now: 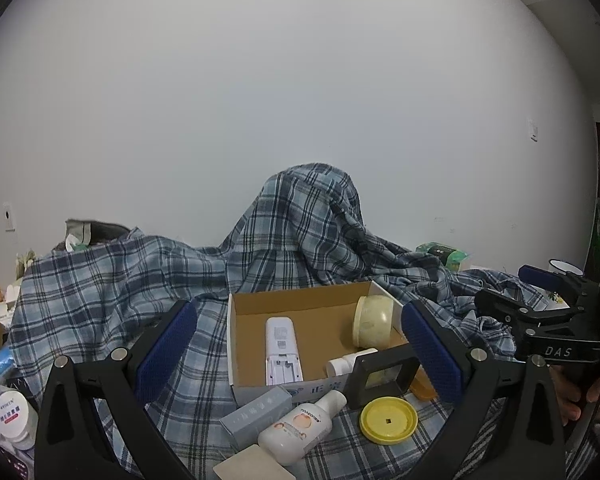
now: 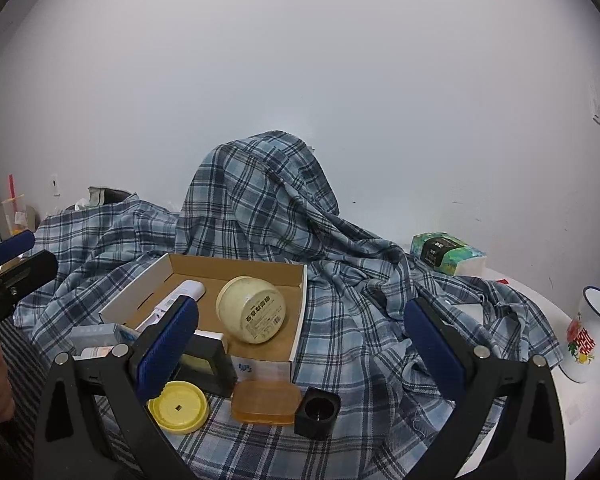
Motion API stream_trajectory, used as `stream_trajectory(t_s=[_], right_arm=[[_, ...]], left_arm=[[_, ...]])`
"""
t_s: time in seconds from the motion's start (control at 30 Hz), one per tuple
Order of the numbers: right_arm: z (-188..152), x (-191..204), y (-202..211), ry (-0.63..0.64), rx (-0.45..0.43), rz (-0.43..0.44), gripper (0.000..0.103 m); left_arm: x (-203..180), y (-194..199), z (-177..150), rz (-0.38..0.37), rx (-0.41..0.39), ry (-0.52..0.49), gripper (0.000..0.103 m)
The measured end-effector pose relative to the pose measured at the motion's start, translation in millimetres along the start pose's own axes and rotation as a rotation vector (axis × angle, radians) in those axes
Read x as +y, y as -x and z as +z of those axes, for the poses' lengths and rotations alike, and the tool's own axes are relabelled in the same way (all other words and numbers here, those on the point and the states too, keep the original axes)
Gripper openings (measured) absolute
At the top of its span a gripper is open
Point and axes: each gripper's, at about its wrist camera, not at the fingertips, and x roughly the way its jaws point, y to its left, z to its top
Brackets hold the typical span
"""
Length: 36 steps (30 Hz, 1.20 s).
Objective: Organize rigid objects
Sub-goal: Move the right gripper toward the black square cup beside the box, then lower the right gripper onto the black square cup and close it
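- My left tool [image 1: 300, 354] hangs released, the cardboard box [image 1: 300, 308] just beyond its fingers.
- My right tool [image 2: 302, 354] gapes released beside the cream jar [image 2: 254, 308].

Home: cluttered table [image 2: 540, 296], toiletries.

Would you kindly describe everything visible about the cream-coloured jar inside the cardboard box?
The cream-coloured jar is a squat, round tub, plastic by its look, with no lid on it. It lies tipped on its side in the right part of the open cardboard box, with its flat base and a printed label facing the right wrist camera. It rests on the box floor, beside the white remote. Neither claw touches it.
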Motion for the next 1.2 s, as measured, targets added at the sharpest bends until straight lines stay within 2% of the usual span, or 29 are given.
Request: stream_trajectory(t_s=[0.3,0.6,0.7,0.93,0.97,1.07,1.2], right_arm=[[-1.0,-7.4,-4.3,-0.040,0.036,0.012,0.102],[-1.1,-20.7,-13.1,-0.091,0.090,-0.043,0.102],[-2.7,-26.9,-21.5,-0.097,0.142,-0.126,0.102],[-11.5,-36.6,-41.7,-0.131,0.300,-0.085,0.102],[-13.6,-35.6,-44.6,-0.126,0.326,-0.077,0.101],[-20.9,-31.0,-54.3,-0.114,0.399,-0.048,0.085],[-32.4,-25.0,-69.4,-0.089,0.506,-0.030,0.075]], left_arm=[[6.4,-10.4,-2.8,0.014,0.049,0.034,0.103],[9.7,-17.2,-4.9,0.035,0.083,0.048,0.103],[12.9,-19.7,-5.4,0.046,0.096,0.065,0.103],[14.7,-18.7,-4.5,0.078,0.095,0.075,0.103],[13.6,-18.4,-3.8,0.079,0.094,0.069,0.103],[13.1,-19.7,-3.3,0.076,0.100,0.065,0.103],[12.7,-18.5,-3.4,0.084,0.095,0.062,0.103]])
